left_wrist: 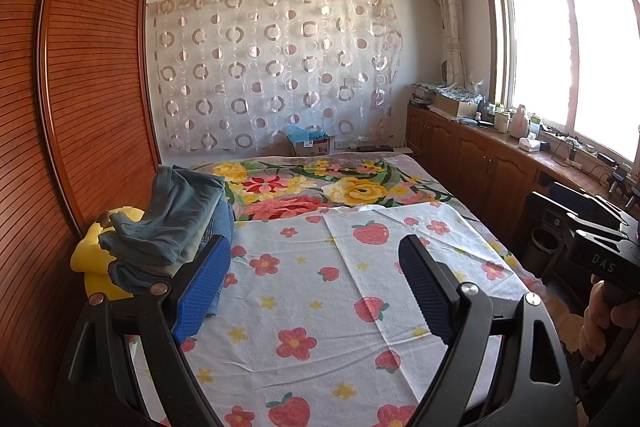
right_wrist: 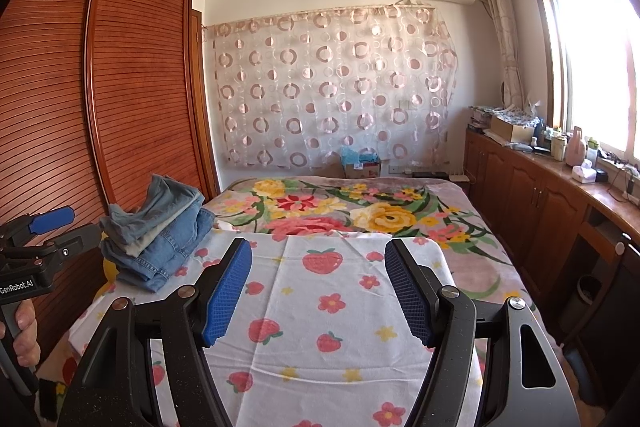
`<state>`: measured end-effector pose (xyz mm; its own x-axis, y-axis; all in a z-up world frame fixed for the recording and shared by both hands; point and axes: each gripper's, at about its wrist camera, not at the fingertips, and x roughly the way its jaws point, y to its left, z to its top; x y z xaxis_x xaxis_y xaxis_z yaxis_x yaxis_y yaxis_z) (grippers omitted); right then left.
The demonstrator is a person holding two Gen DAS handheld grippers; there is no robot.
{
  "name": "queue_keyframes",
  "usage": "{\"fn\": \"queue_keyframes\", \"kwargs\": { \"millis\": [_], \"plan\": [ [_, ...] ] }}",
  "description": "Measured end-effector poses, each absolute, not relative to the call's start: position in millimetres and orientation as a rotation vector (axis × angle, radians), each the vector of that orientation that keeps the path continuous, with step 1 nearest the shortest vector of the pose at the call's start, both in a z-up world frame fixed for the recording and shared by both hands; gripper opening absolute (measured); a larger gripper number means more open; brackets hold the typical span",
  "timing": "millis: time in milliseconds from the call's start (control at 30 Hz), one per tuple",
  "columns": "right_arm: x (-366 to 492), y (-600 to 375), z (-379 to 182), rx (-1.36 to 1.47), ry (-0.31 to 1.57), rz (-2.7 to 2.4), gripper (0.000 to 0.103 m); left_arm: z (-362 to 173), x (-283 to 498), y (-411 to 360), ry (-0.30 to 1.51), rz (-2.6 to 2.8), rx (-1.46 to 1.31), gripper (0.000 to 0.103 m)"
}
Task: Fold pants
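A stack of folded blue jeans (left_wrist: 180, 223) lies at the left edge of the bed on the white strawberry-print sheet (left_wrist: 320, 307). It also shows in the right wrist view (right_wrist: 160, 231). My left gripper (left_wrist: 316, 247) is open and empty above the sheet, just right of the stack. My right gripper (right_wrist: 318, 251) is open and empty above the sheet (right_wrist: 320, 327), right of the stack. The left gripper also shows at the left edge of the right wrist view (right_wrist: 48, 227), and the right gripper's body shows at the right edge of the left wrist view (left_wrist: 596, 239).
A flowered blanket (left_wrist: 320, 191) covers the far half of the bed. A brown slatted wardrobe (left_wrist: 80, 87) stands along the left. A yellow plush toy (left_wrist: 96, 259) sits under the jeans. A wooden cabinet counter (right_wrist: 560, 179) with clutter runs under the window at right.
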<state>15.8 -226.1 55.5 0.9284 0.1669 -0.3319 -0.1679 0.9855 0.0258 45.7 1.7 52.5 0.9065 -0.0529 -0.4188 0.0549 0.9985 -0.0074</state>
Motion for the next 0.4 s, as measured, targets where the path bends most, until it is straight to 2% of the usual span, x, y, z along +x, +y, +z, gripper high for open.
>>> {"fn": "queue_keyframes", "kwargs": {
  "millis": [400],
  "plan": [
    [15.4,-225.1,54.8,-0.003,0.34,0.172,0.071,52.8,45.5,0.5,0.432,-0.055,0.004,0.087]
  ]
}}
